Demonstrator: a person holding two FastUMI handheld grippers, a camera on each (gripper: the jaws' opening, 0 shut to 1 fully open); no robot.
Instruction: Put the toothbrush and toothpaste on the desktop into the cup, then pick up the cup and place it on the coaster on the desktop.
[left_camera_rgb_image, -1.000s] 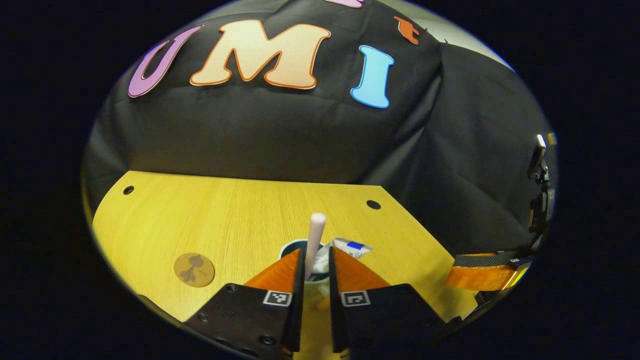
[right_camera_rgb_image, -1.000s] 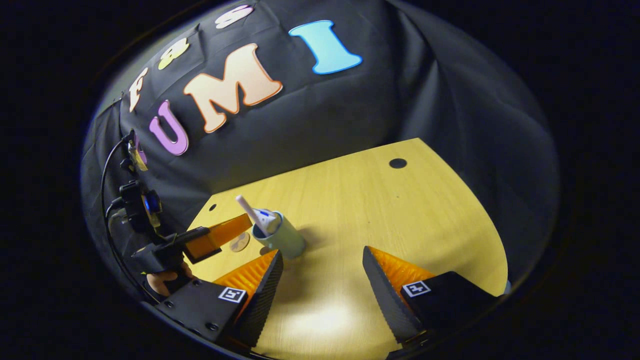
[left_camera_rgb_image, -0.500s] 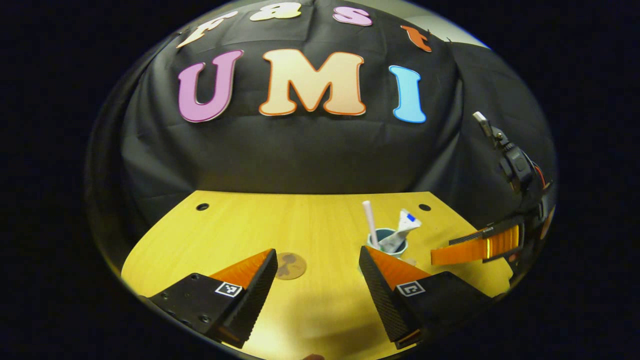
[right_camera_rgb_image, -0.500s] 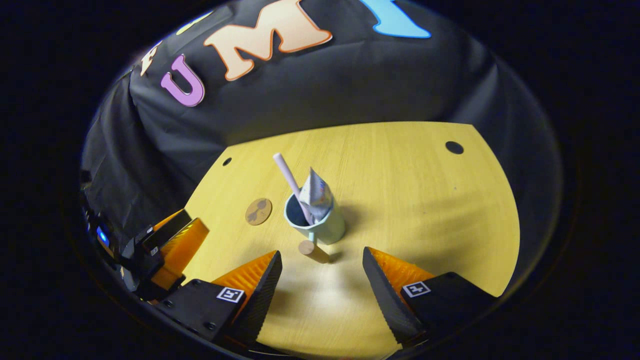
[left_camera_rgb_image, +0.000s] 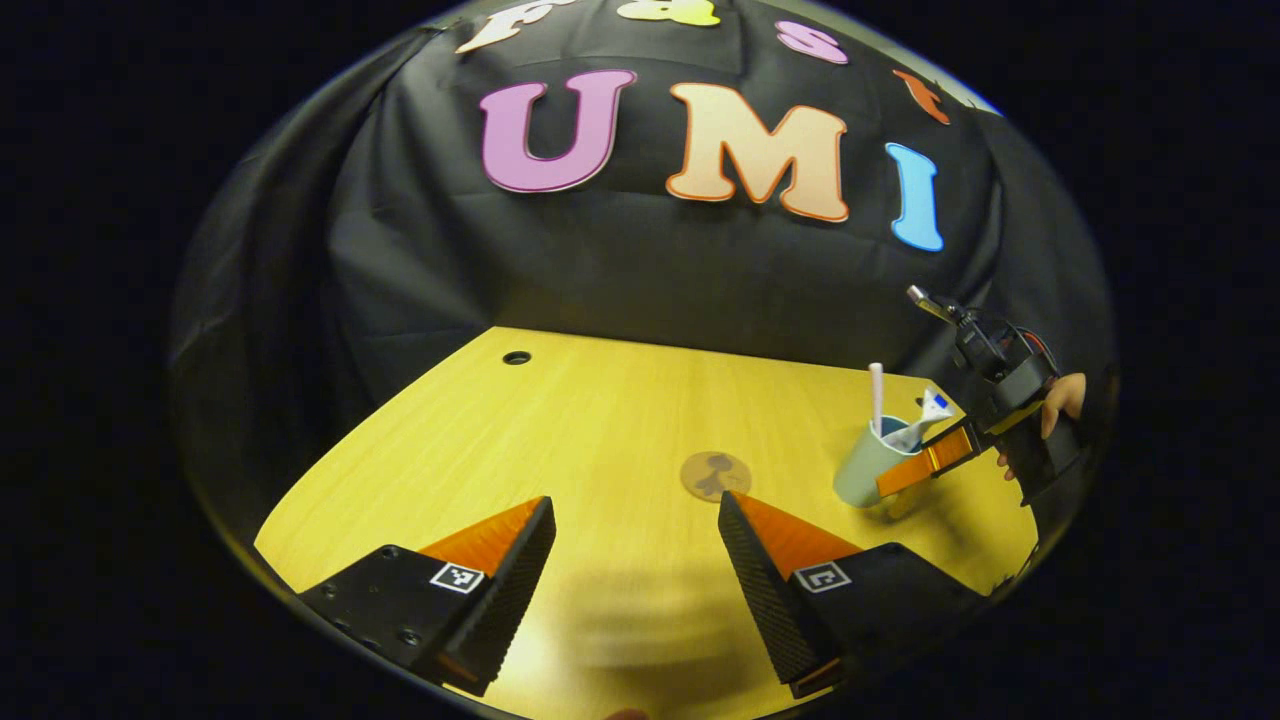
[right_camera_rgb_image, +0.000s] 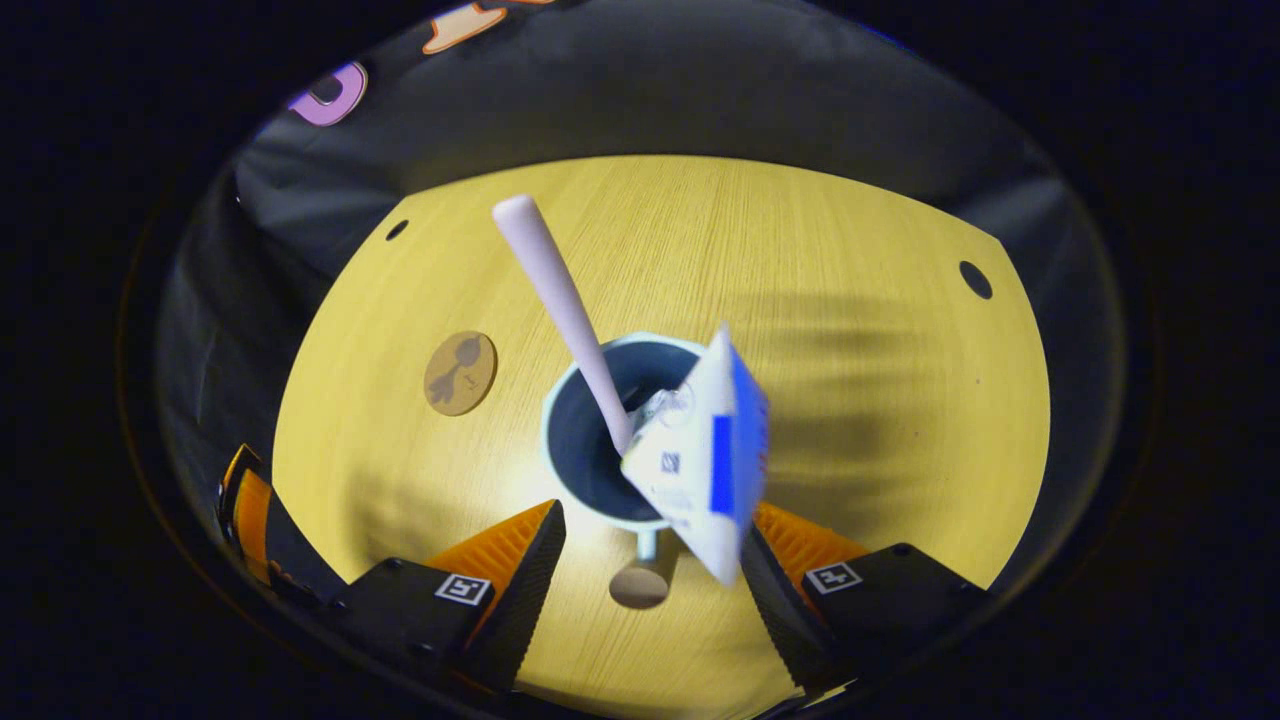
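The yellow wooden table (left_camera_rgb_image: 560, 440) carries one pale green cup (right_camera_rgb_image: 600, 440), one round brown coaster (right_camera_rgb_image: 460, 372) and a few dark round holes near its far edge. One pink toothbrush (right_camera_rgb_image: 560, 290) and one white-and-blue toothpaste tube (right_camera_rgb_image: 705, 460) stand in the cup, both leaning out over its rim. In the right gripper view the right gripper (right_camera_rgb_image: 650, 560) hangs above the cup with its fingers spread wide, one on each side of the cup's near rim and gripping nothing; the toothpaste tube's end overlaps the right finger in the picture, and a short handle with a round end sticks out from the cup between the fingers. The coaster lies apart from the cup, toward the table's left edge. In the left gripper view the left gripper (left_camera_rgb_image: 635, 560) is likewise wide open and empty over bare table; the coaster (left_camera_rgb_image: 715, 473) lies just beyond its fingers, the cup (left_camera_rgb_image: 870, 465) near the table's right edge, with the right gripper (left_camera_rgb_image: 925, 462) and a hand (left_camera_rgb_image: 1055, 400) beside it.
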